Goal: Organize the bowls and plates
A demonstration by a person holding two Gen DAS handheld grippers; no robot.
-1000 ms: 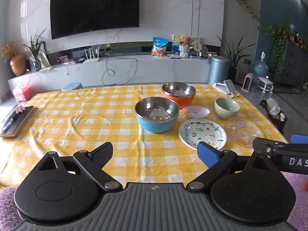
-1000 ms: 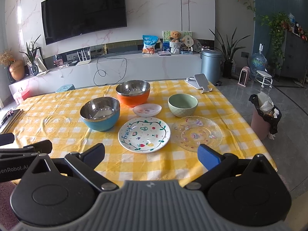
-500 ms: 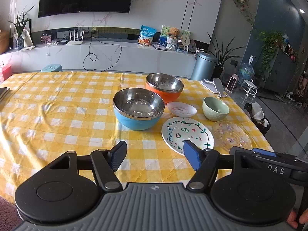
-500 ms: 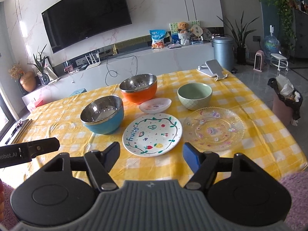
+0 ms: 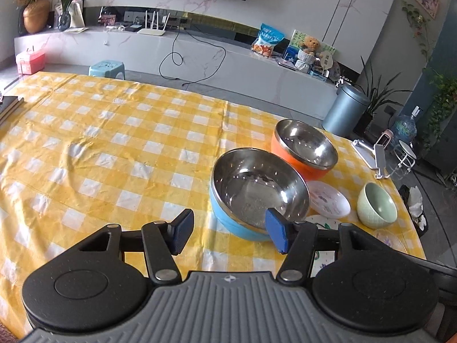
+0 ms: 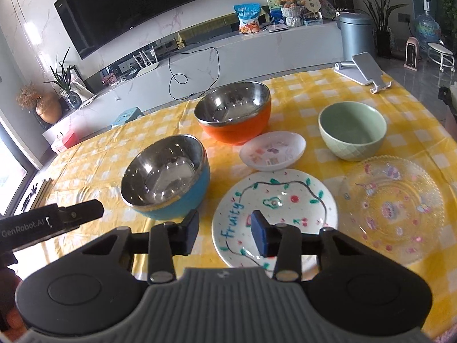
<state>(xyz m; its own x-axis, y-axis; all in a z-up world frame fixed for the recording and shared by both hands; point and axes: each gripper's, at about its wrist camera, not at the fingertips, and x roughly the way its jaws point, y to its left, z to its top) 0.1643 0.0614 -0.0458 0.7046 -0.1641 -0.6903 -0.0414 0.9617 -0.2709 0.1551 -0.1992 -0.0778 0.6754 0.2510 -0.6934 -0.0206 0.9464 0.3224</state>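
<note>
The left tool (image 5: 228, 233) and right tool (image 6: 225, 233) are empty, and their jaws have just been closing to a part-open gap. The blue bowl (image 5: 258, 193) is approached by the left tool, the painted plate (image 6: 274, 214) by the right. On the counter (image 5: 114, 148), each rim should be straddled squarely before the pads are pressed; the plate's low edge probably demands a shallow entry.

"Fruity" on the painted plate (image 6: 274, 217); "GenRobot.AI" on the left gripper (image 6: 51, 223).

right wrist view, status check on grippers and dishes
Left gripper and right gripper empty, just been closing. Blue bowl and fruity plate untouched. Nothing blocking.
</note>
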